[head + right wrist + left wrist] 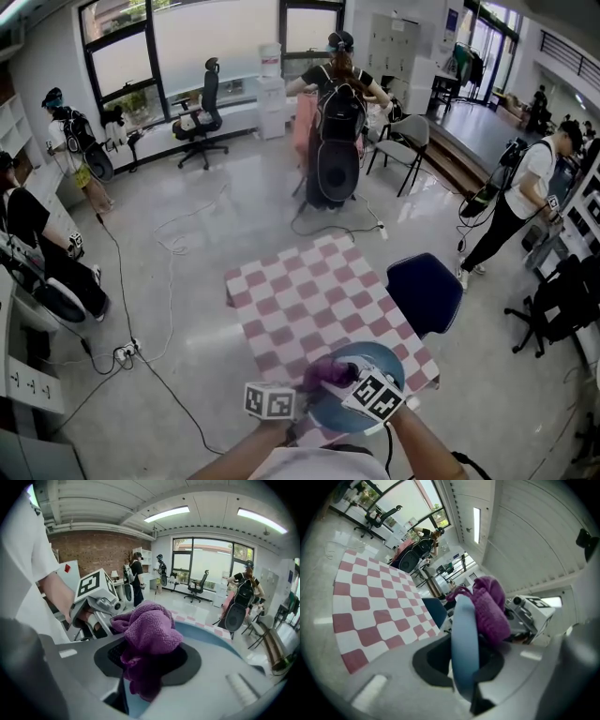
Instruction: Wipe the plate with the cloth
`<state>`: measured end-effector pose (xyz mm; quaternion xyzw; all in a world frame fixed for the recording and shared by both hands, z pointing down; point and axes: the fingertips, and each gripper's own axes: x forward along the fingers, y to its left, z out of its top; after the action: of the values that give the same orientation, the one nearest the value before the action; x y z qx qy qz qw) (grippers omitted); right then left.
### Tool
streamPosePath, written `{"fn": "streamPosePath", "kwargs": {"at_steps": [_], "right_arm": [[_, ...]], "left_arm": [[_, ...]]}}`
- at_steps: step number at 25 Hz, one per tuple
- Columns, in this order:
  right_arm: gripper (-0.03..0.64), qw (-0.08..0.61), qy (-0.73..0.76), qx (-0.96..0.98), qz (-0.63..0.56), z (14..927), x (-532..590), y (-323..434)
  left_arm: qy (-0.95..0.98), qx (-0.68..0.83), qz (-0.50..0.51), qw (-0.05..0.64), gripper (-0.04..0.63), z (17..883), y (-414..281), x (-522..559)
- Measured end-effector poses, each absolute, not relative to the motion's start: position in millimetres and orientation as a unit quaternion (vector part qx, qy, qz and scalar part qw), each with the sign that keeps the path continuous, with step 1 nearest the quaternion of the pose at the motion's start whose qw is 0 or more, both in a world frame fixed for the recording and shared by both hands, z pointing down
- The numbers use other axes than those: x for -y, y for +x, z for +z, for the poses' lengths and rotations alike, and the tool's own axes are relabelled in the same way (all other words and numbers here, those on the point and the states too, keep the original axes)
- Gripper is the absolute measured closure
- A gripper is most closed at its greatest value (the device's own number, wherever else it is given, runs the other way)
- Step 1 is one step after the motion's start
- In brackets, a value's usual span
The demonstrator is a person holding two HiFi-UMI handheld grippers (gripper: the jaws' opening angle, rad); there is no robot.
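The left gripper [465,677] is clamped on the rim of the blue plate [464,634], which shows edge-on between its jaws. The plate is over the near right corner of the checkered table [309,291]; whether it rests there or is lifted I cannot tell. The right gripper [145,667] is closed on a bunched purple cloth [149,634], and the cloth presses against the plate's face, just beside the left gripper. The two grippers are close together at the near edge. A dark blue chair [424,291] stands right of the table, touching its edge. Far off, a person with a backpack [336,103] stands by the windows.
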<state>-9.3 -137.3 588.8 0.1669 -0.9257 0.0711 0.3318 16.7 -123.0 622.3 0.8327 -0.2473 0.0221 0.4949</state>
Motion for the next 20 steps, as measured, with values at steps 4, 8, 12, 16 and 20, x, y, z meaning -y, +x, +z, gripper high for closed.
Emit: {"fn": "streamPosePath", "kwargs": {"at_steps": [4, 8, 12, 16, 20], "right_arm": [[0.462, 0.31, 0.135, 0.937, 0.092, 585.1, 127.0, -16.0], [0.46, 0.324, 0.177, 0.926, 0.078, 590.2, 139.4, -9.8], [0.462, 0.337, 0.245, 0.905, 0.087, 595.1, 162.5, 16.9], [0.462, 0.358, 0.291, 0.881, 0.106, 602.7, 174.5, 50.2], [0.463, 0.368, 0.315, 0.866, 0.125, 612.2, 172.4, 74.3]], "left_arm": [[0.831, 0.246, 0.018, 0.498, 0.555, 623.2, 13.8, 115.5], [0.825, 0.257, 0.012, 0.502, 0.555, 628.0, 8.4, 112.1], [0.815, 0.272, -0.001, 0.512, 0.555, 634.9, 1.3, 103.9], [0.808, 0.287, -0.009, 0.514, 0.555, 638.8, -8.2, 102.2], [0.804, 0.297, -0.019, 0.514, 0.555, 638.0, -16.7, 104.1]]}}
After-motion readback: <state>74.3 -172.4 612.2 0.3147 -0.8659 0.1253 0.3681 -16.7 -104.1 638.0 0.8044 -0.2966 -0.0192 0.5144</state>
